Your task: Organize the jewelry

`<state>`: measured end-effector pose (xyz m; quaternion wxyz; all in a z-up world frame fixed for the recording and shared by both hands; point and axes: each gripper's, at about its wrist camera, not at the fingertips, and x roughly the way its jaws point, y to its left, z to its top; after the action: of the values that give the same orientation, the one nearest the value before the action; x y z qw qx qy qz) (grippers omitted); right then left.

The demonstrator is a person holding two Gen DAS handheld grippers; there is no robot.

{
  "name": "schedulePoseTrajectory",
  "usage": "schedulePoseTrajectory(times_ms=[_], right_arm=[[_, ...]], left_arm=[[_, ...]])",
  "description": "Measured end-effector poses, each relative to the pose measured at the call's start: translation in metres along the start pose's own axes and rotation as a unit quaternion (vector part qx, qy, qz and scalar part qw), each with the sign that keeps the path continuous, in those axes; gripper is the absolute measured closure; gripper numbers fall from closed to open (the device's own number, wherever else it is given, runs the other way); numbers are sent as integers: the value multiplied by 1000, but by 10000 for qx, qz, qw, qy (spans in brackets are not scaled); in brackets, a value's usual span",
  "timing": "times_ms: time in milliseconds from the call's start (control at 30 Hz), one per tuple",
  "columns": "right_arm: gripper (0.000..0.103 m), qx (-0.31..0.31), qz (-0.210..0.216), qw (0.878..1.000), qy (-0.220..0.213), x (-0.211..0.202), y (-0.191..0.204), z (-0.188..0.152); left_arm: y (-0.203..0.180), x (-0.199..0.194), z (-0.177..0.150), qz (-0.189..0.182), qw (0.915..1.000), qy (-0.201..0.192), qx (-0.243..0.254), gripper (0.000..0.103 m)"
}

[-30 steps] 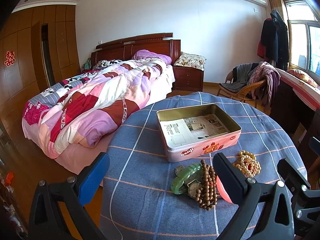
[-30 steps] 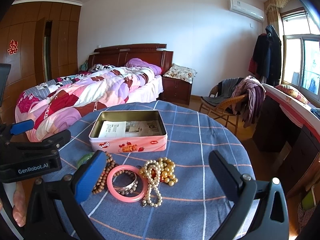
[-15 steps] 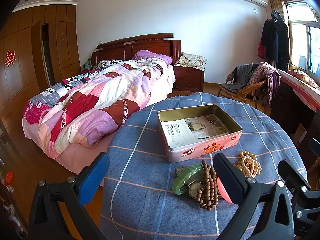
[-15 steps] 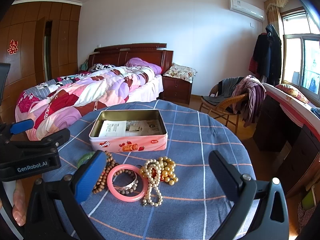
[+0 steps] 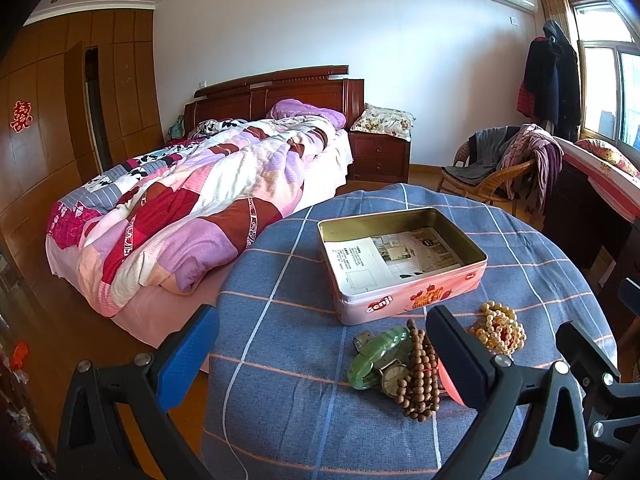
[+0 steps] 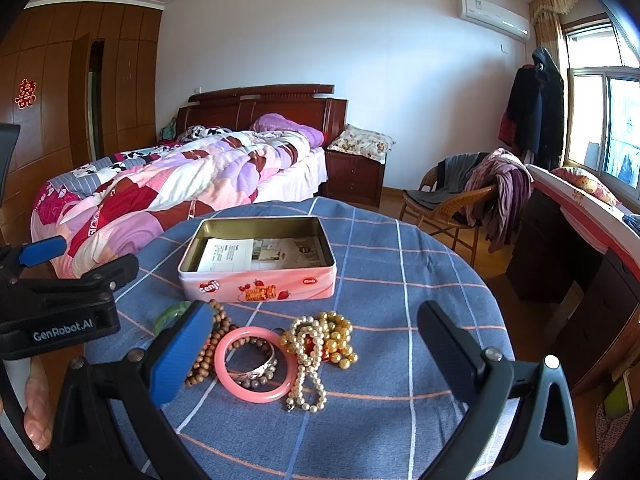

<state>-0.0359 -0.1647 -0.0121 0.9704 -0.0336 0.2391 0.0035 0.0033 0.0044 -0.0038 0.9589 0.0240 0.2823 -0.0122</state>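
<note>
I hold both grippers level above the table's near edge, left gripper (image 5: 320,344) and right gripper (image 6: 316,344) spread wide, empty; jewelry pile (image 6: 276,352) lies before the tin (image 6: 258,258), mid-table.

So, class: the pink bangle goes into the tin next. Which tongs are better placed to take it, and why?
Right. The right tongs, open, frame the pink bangle fully. From the left tongs, their own finger hides most of it.
</note>
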Motion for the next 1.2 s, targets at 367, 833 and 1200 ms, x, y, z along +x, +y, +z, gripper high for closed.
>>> schedulePoseTrajectory(times_ms=[367, 833, 1200], right_arm=[[0, 84, -5, 9997, 241, 15, -1, -13], [0, 558, -13, 9953, 789, 43, -45, -16], [0, 712, 65, 9926, 978, 57, -53, -23]], left_arm=[[-2, 23, -6, 42, 9997, 245, 64, 1], [-32, 66, -22, -473, 9947, 785, 468, 25], [-65, 82, -33, -1229, 9833, 1082, 788, 97]])
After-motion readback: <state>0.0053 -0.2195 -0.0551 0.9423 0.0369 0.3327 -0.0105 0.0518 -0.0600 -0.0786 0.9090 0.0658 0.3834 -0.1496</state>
